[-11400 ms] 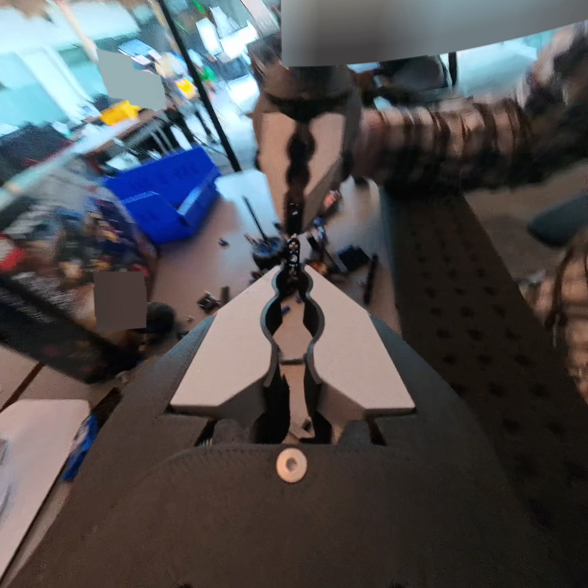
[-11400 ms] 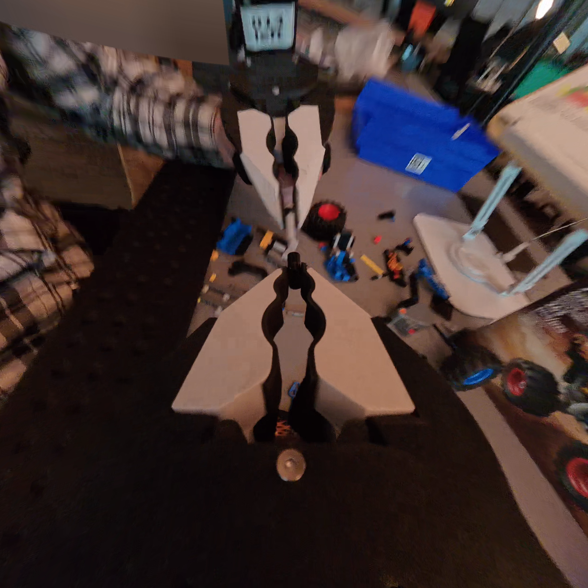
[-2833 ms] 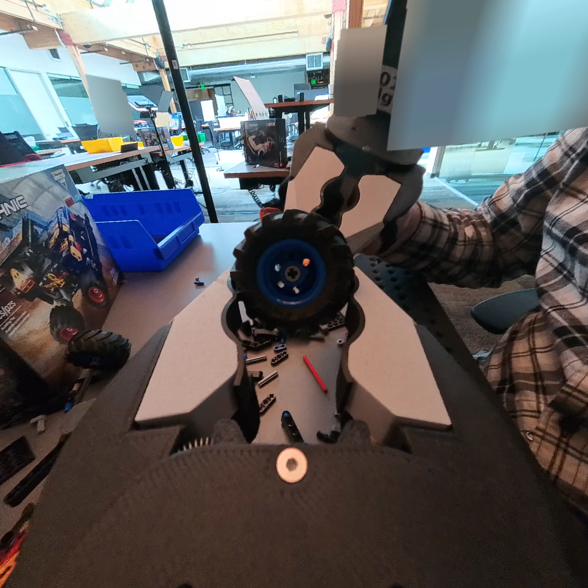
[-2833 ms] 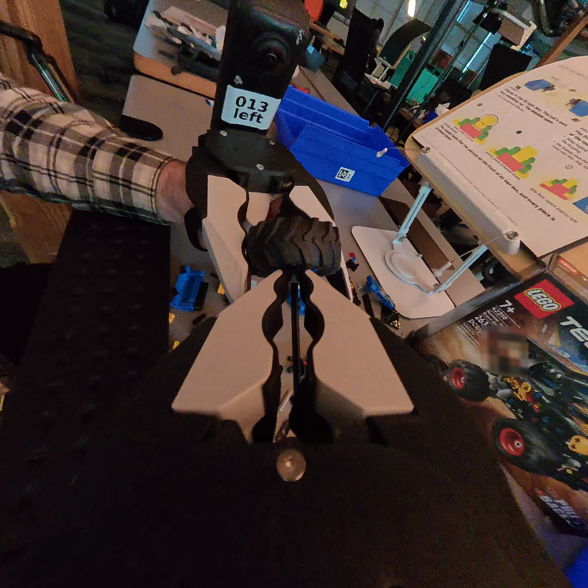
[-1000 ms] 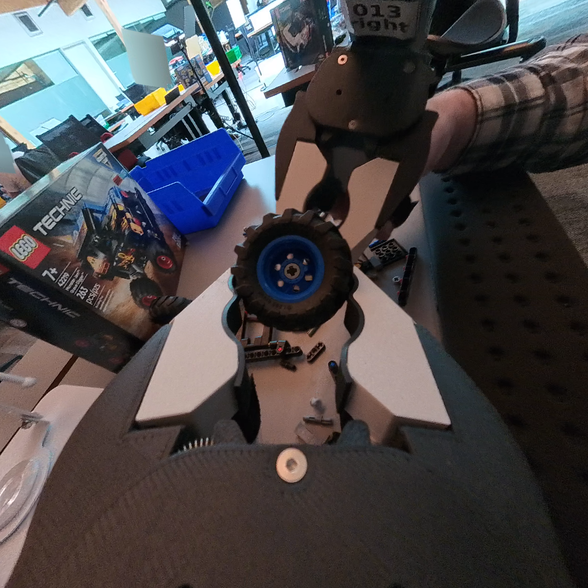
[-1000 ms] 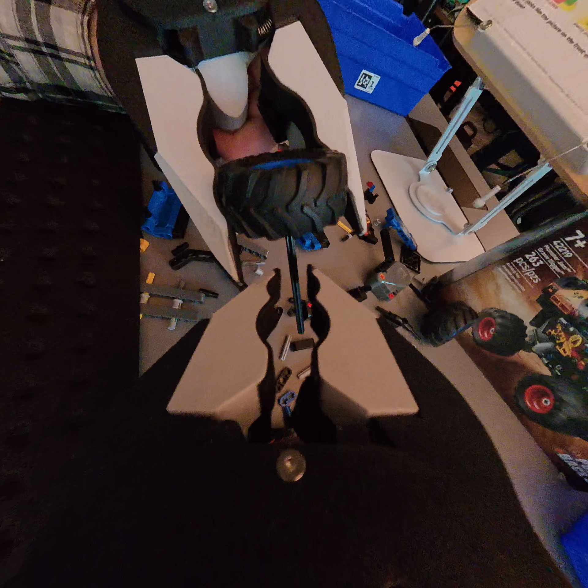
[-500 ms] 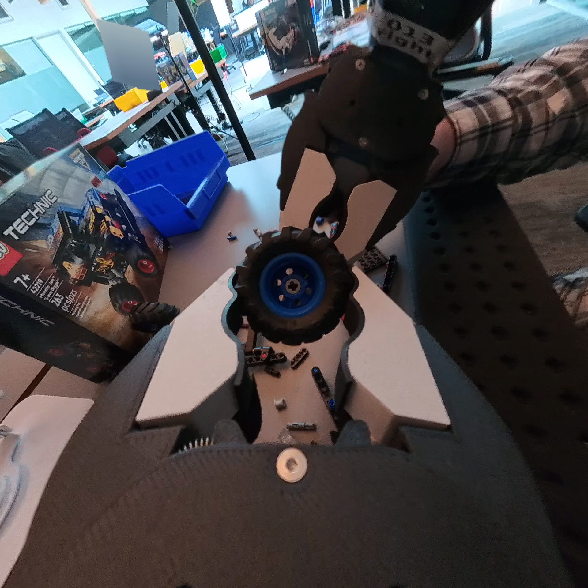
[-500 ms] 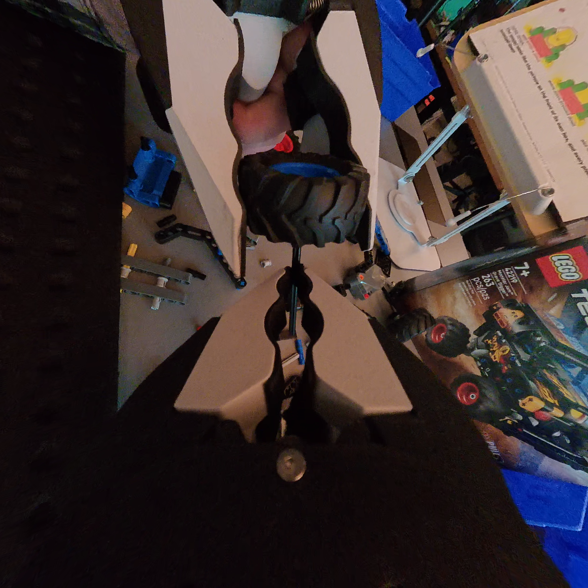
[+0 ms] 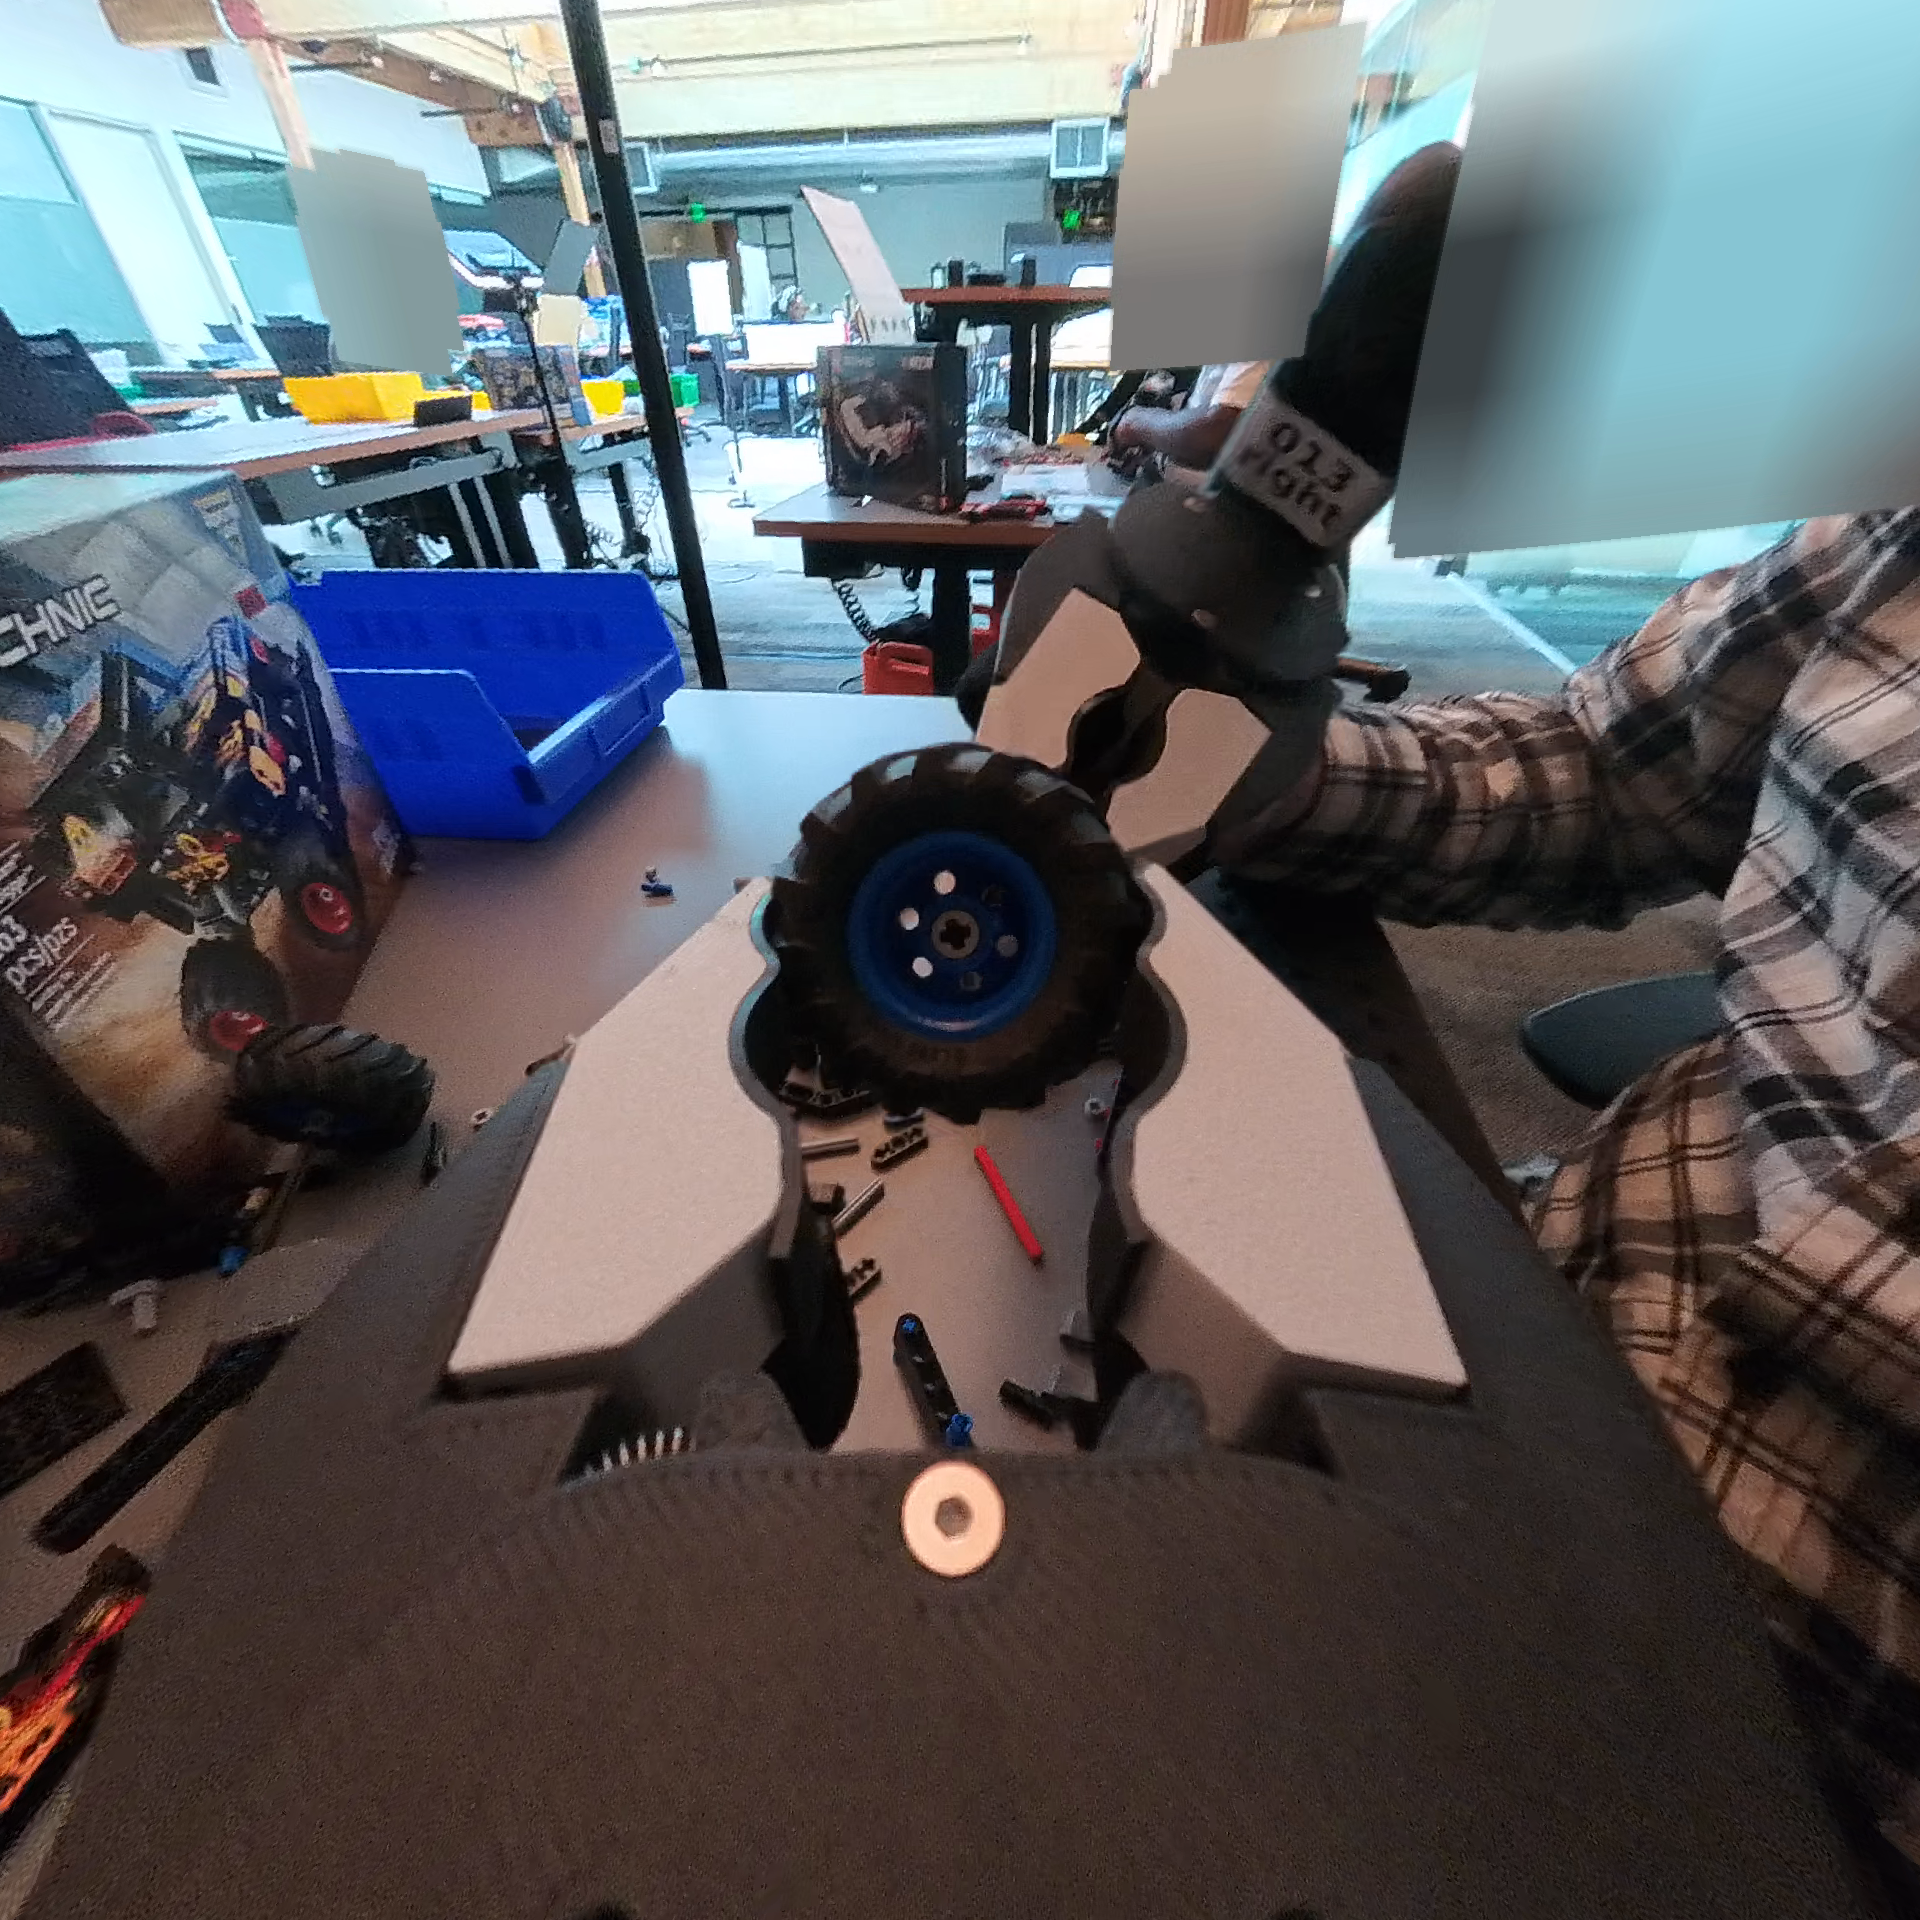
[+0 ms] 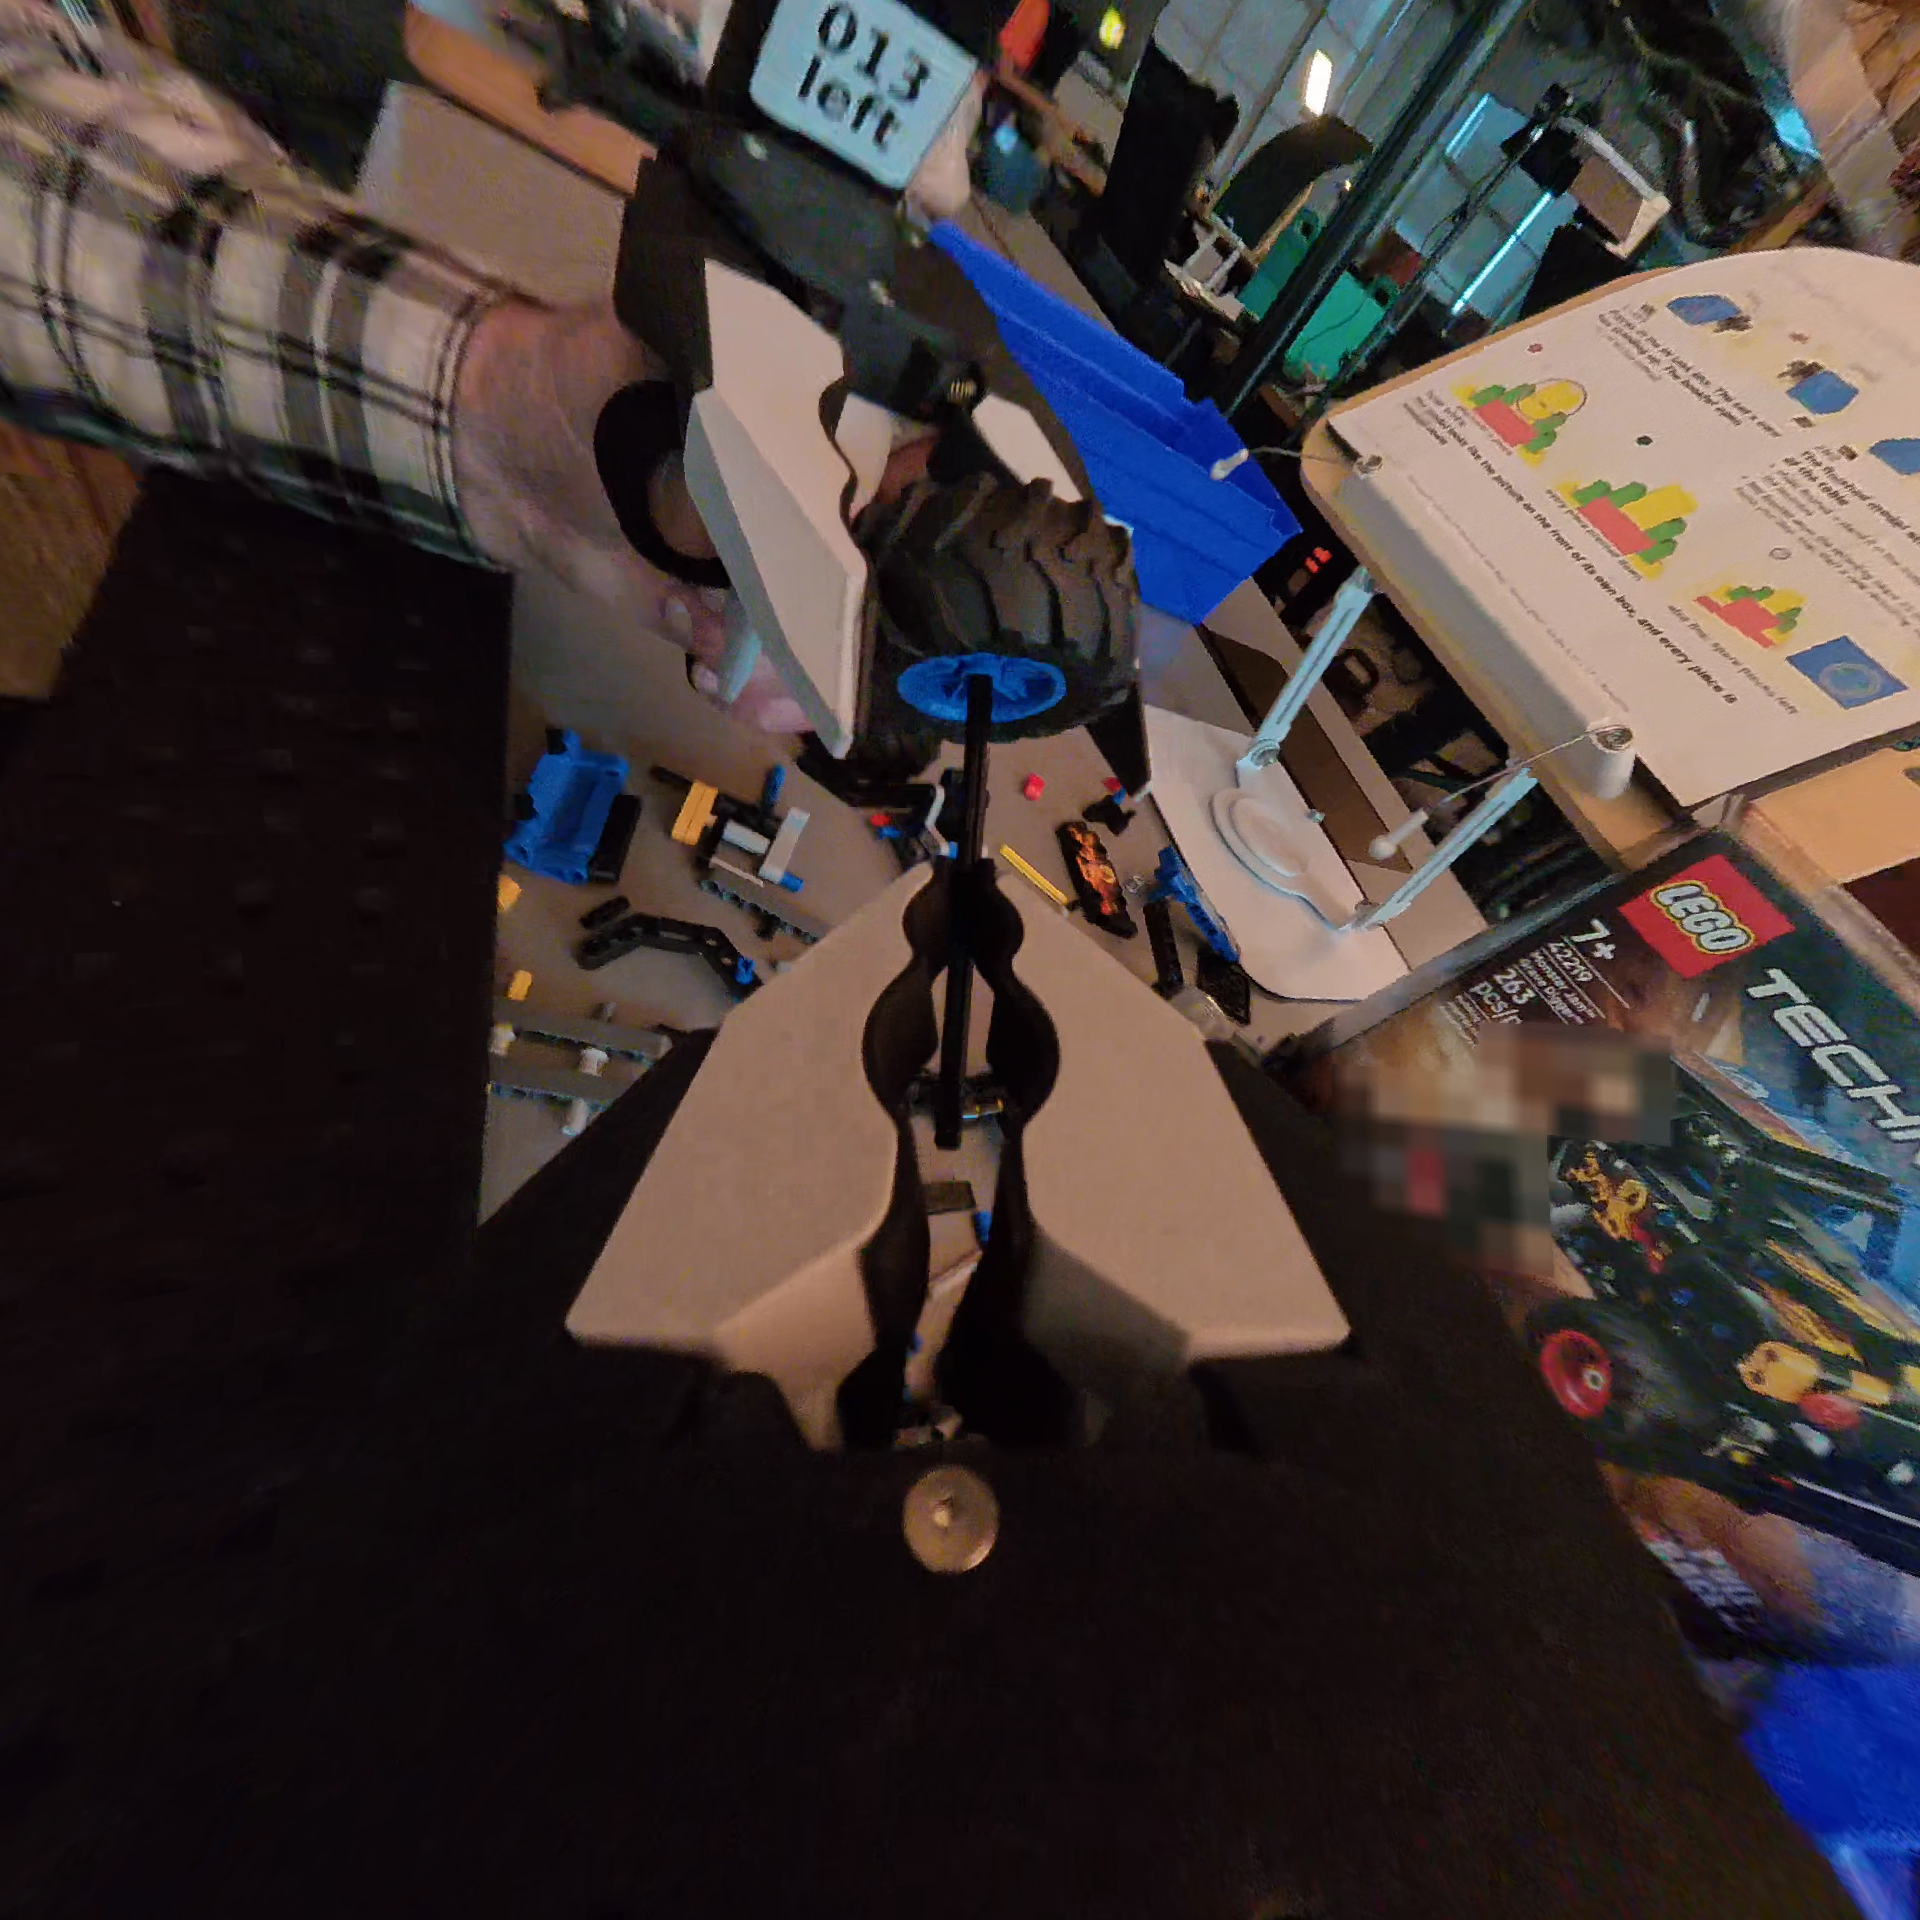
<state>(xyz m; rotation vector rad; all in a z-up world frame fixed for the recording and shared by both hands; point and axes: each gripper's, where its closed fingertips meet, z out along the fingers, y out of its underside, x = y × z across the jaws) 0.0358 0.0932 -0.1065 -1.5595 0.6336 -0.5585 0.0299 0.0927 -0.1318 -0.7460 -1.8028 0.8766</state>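
Wheel (image 9: 954, 935) with the blue hub and chunky black tyre was up off the table, wedged by its tread between the fingers of my left gripper (image 9: 951, 971). My right gripper (image 10: 961, 914) was pinched shut on a thin black axle (image 10: 961, 935), whose far end sat at the hub's centre hole, looked like it was seated. Loose bricks lay below on the grey table (image 9: 540, 914), blue bin (image 9: 488, 696) well behind.

Lettering on toy box (image 10: 1704, 935), instruction sheet (image 10: 1621, 499), apparently a sticker (image 10: 857, 78) too.
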